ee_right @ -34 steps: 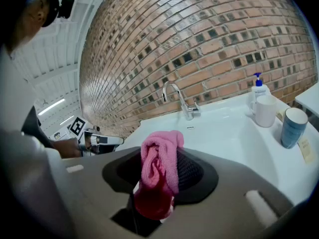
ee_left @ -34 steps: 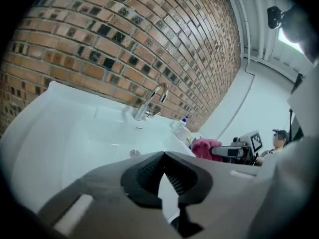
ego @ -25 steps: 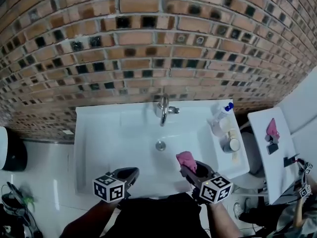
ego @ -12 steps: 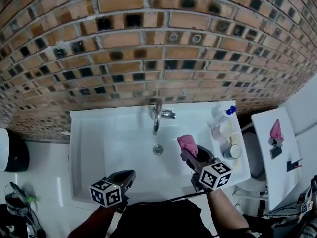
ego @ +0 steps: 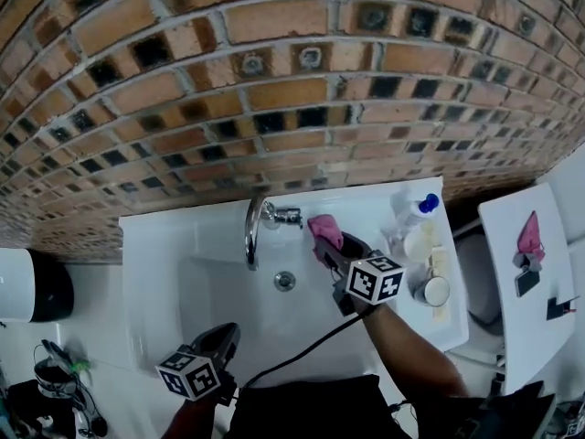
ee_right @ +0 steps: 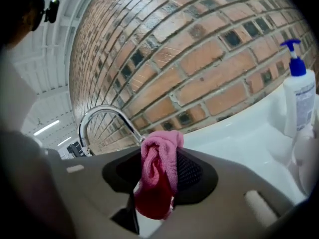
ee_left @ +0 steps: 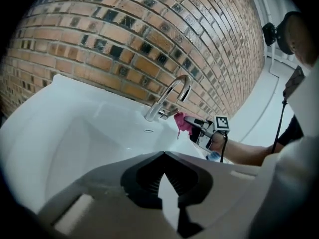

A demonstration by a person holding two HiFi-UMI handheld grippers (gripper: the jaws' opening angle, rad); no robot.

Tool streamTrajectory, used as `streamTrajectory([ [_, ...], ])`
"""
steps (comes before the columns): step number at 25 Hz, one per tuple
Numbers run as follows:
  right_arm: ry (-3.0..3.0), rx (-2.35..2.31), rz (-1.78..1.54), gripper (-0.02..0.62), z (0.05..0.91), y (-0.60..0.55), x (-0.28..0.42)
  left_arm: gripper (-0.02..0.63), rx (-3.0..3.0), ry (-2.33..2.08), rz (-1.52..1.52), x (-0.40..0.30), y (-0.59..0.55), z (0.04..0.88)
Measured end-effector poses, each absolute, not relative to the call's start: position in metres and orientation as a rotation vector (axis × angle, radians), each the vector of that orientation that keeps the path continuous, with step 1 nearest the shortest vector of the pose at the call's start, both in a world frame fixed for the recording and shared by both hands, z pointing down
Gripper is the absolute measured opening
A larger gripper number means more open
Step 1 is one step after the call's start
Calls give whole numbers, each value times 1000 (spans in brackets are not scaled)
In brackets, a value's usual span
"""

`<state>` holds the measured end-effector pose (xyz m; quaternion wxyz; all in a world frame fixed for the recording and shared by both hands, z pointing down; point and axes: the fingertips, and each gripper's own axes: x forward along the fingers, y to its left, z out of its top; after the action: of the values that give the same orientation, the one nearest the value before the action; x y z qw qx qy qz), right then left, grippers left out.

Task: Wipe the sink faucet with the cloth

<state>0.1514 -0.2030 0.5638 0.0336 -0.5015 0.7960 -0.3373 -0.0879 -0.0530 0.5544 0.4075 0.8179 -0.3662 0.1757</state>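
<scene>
A curved chrome faucet (ego: 250, 233) stands at the back of the white sink (ego: 164, 273), with its handle (ego: 286, 215) sticking out to the right. My right gripper (ego: 329, 242) is shut on a bunched pink cloth (ego: 323, 230), which sits just right of the handle, close to it. In the right gripper view the cloth (ee_right: 158, 176) fills the jaws, and the faucet (ee_right: 106, 115) arches behind it. My left gripper (ego: 218, 341) hangs at the sink's front edge, shut and empty. From the left gripper view, the faucet (ee_left: 172, 96) and the cloth (ee_left: 182, 124) lie far ahead.
A brick wall (ego: 274, 90) rises directly behind the sink. A white pump bottle (ego: 413, 213) and a small round jar (ego: 431, 290) stand on the sink's right ledge. The drain (ego: 285, 282) lies below the spout. A black bin (ego: 41, 291) sits left, a white surface (ego: 526, 282) right.
My right gripper has carried the pink cloth from the front of the basin up to the faucet handle. The left gripper has stayed low at the front edge.
</scene>
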Motion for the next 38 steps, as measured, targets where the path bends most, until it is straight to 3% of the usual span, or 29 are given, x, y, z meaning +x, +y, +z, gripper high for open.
streamTrajectory([
  [7, 2300, -1502, -1220, 173, 609, -241, 170, 6, 2043, -987, 451, -75, -70, 545],
  [25, 2186, -1101, -1376, 172, 609, -266, 132, 6, 1999, -929, 526, -56, -80, 561],
  [38, 2310, -1062, -1263, 172, 582, -257, 133, 6, 2029, -882, 523, -53, -80, 562],
])
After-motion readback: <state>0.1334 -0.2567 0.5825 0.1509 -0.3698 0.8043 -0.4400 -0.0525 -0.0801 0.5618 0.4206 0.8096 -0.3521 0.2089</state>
